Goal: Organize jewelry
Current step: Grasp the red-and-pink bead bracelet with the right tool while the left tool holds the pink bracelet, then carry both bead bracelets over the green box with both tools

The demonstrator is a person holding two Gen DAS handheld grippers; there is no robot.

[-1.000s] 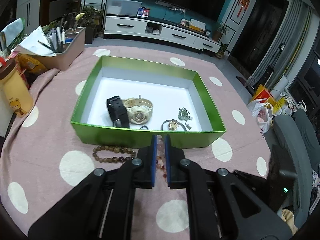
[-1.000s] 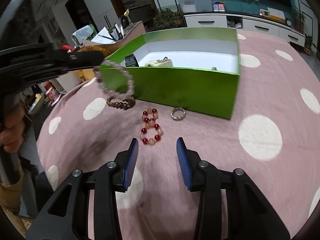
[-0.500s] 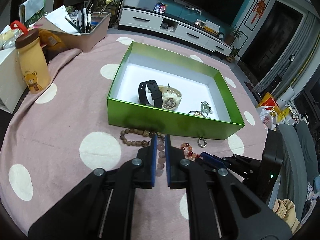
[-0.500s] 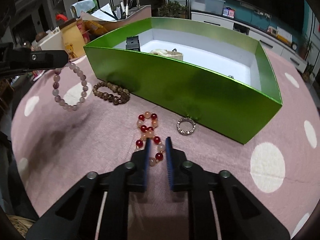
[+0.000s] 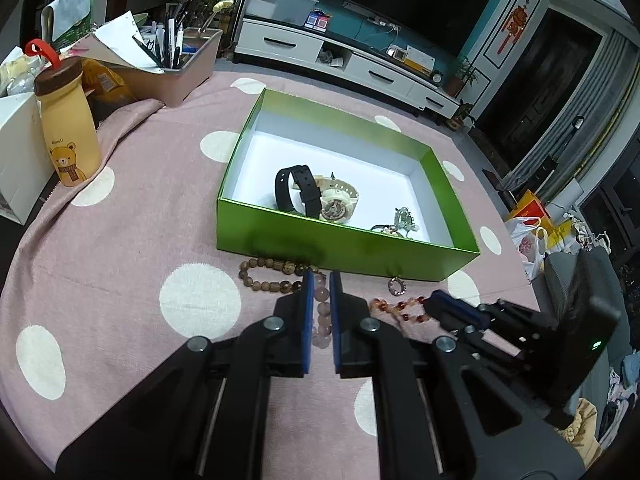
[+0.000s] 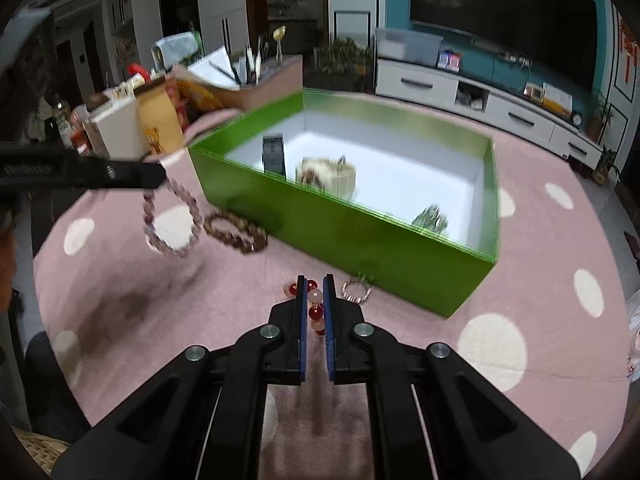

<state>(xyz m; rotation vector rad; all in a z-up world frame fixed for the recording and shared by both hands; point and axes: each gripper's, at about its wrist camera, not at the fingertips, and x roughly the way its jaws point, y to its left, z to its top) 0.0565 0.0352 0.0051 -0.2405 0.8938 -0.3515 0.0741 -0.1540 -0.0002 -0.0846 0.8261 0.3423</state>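
Left tool (image 5: 319, 280): clamped on a pale pink round-bead bracelet (image 6: 172, 220) hanging above the table (image 5: 120, 240). Right tool (image 6: 315, 284): pinched shut on a red-and-peach bead bracelet (image 6: 314, 306) near the box's front wall. Glossy green box (image 5: 340, 248), white inside, holds a black strap watch (image 5: 298, 192), a cream watch (image 5: 336, 202) and a small trinket (image 5: 404, 218). In front lie a brown wooden-bead bracelet (image 5: 268, 276) and a sparkly ring (image 6: 357, 290). The yellow bear-printed bottle (image 5: 68, 136) has small unreadable lettering.
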